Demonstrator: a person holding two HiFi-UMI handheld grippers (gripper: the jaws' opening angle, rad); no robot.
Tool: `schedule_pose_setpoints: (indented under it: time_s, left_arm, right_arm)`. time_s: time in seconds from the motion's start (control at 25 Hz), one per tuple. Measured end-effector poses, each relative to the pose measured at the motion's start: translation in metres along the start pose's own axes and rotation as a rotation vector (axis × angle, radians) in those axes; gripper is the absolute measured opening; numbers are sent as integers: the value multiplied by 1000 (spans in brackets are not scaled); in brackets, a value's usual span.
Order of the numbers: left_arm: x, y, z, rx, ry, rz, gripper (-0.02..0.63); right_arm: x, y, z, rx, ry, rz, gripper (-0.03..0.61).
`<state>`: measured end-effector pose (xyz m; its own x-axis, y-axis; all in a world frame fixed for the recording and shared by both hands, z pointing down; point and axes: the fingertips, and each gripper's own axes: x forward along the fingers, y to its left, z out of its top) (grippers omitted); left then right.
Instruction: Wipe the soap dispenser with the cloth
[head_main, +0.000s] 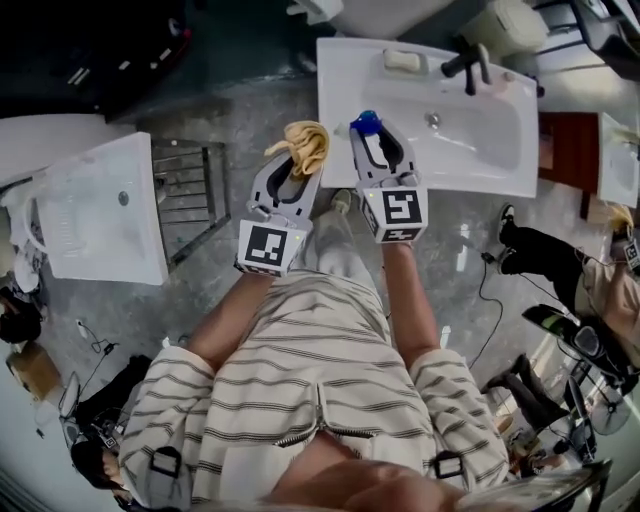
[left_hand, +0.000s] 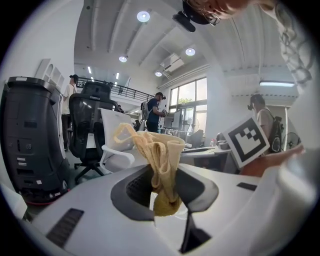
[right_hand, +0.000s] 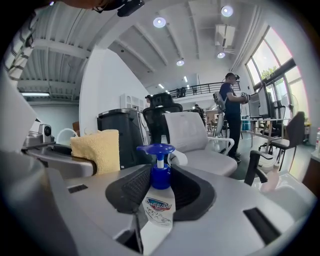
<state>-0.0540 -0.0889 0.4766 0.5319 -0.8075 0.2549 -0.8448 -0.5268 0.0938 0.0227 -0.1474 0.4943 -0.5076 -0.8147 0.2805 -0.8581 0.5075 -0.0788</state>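
The right hand-held gripper (head_main: 381, 138) was clamped high on the soap dispenser (right_hand: 160, 196), which looked light, hard and slippery, up in the air, and at its 9 o'clock the left hand-held gripper (head_main: 299, 162) pinched the soft, floppy cloth (left_hand: 163, 165).

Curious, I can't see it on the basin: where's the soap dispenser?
In the head view, the soap dispenser is clamped in the right gripper, by the sink's corner, right of the left gripper's yellow cloth.

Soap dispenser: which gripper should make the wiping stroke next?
Left. The left gripper is shut on the cloth; the right gripper clamps the soap dispenser beside it, so it probably just steadies.
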Motion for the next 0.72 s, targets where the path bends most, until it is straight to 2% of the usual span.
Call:
schedule_pose_setpoints:
  time_s: [0.4,0.72]
  left_arm:
    - [-18,-18,19,32,-15,-59,111]
    - [-19,-20,30,75,-20,-133,112]
  right_arm:
    - [-32,20,48,-31,-40,24,121]
    - [-53,32,73,-21,-73,61,123]
